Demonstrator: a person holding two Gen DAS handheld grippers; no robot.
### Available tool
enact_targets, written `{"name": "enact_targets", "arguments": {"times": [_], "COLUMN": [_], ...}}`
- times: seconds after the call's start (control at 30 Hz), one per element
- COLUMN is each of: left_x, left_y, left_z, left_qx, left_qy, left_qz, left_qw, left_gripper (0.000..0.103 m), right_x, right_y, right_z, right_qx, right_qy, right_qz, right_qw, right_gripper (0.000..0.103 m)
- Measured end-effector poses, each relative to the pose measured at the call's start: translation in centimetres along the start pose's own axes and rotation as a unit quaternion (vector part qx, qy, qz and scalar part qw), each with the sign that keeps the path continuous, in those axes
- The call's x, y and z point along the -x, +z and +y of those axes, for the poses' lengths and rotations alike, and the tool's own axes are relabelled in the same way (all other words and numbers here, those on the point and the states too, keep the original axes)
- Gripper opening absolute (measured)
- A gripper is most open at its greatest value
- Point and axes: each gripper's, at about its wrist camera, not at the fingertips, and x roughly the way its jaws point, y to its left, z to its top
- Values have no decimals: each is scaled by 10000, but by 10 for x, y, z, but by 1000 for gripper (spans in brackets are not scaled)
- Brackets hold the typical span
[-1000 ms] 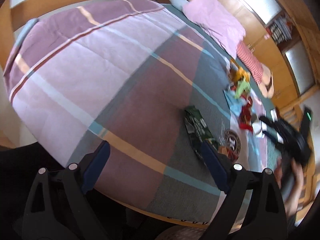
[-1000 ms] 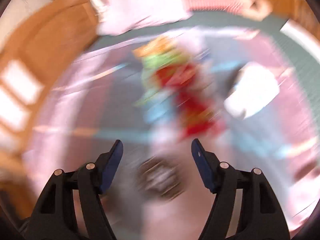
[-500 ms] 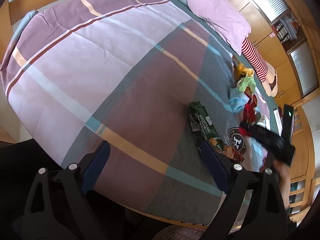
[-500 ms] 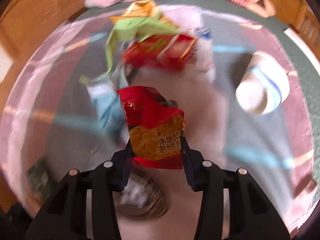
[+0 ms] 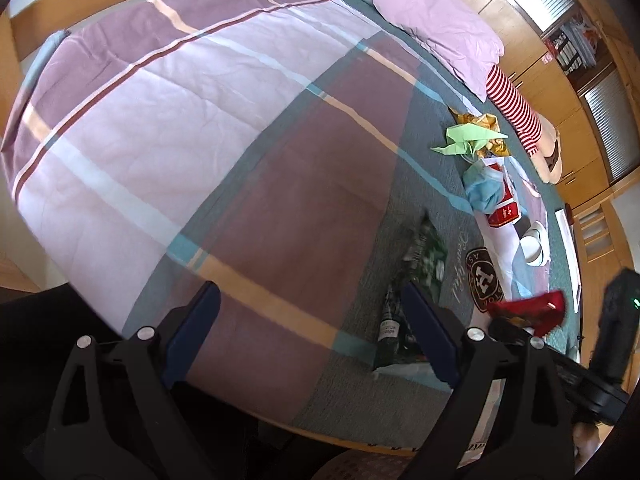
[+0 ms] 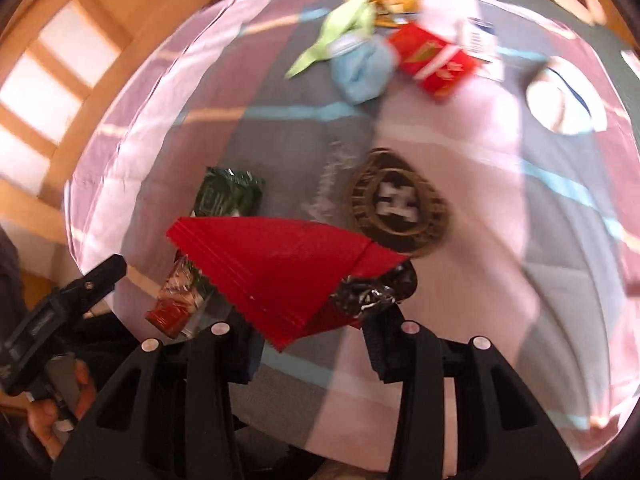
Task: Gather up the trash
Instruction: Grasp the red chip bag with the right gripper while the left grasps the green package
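The right gripper, jaws clenched on a red snack wrapper, holds it above the near edge of the bed, apparently lifted clear to be carried off as trash. The left gripper waits with jaws released beside a green wrapper, while more litter lies farther up the bed, toward the pillow.

Right tool has lifted red wrapper; seemingly toward left.
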Motion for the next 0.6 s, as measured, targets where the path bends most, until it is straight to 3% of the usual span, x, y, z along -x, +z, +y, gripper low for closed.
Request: {"name": "enact_targets", "arguments": {"times": [0.07, 0.17, 0.27, 0.33, 0.47, 0.6], "left_x": [-14, -31, -37, -40, -48, -59], "left_y": [2, 0, -7, -12, -16, -21], "left_z": [-15, -42, -65, -72, -79, -85], "left_qx": [-90, -482, -1008, -1246, -1500, -1720], "left_qy": [-129, -176, -57, 42, 216, 295], "left_qz": [303, 639, 630, 631, 694, 849], "left_qw": [9994, 9966, 9929, 9902, 9860, 9810], "left_gripper": [92, 92, 92, 92, 92, 91], "right_x": [6, 12, 32, 41, 43, 23], "right_y": [-6, -5, -3, -2, 6, 13], "right_z": [-22, -43, -65, -77, -80, -63], "right_qx": [-486, -881, -1235, -1362, -1252, -757], "right_qy": [217, 70, 215, 210, -329, -932], "right_qz": [102, 37, -501, -684, -766, -591], "right_qw": [9985, 9961, 9908, 9881, 9886, 9910], "right_gripper": [44, 52, 66, 69, 69, 69]}}
